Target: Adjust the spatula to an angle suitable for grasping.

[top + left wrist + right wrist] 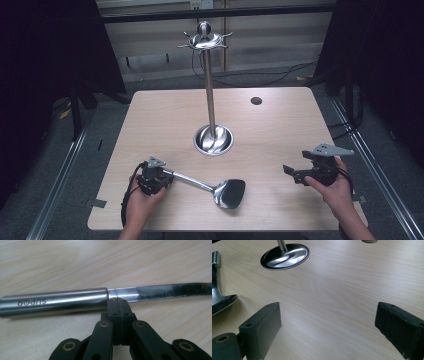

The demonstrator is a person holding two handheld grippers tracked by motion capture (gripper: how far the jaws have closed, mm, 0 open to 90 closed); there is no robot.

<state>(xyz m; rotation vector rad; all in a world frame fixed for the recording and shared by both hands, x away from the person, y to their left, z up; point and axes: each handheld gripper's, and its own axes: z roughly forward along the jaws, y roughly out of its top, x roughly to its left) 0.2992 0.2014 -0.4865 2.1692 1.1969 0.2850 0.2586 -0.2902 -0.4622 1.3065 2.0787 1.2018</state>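
A steel serving spoon [220, 190] lies flat on the wooden table [280, 125], its bowl [230, 193] to the right and its handle running left. In the left gripper view the round handle [55, 301] reads SUPOR and joins a flat shank [162, 291]. My left gripper [159, 176] sits at the handle's left end. Its jaws are shut together with nothing between them, and the tips [118, 300] rest right against the handle where it meets the shank. My right gripper [295, 172] hovers open over bare table at the right [328, 322]; the spoon's bowl [222, 302] lies to its left.
A tall steel utensil stand [210, 95] rises from a round base [213, 139] at the table's middle, with a ring of hooks [204, 41] on top; its base [284, 256] also appears in the right gripper view. A small dark hole [256, 100] marks the far right of the table.
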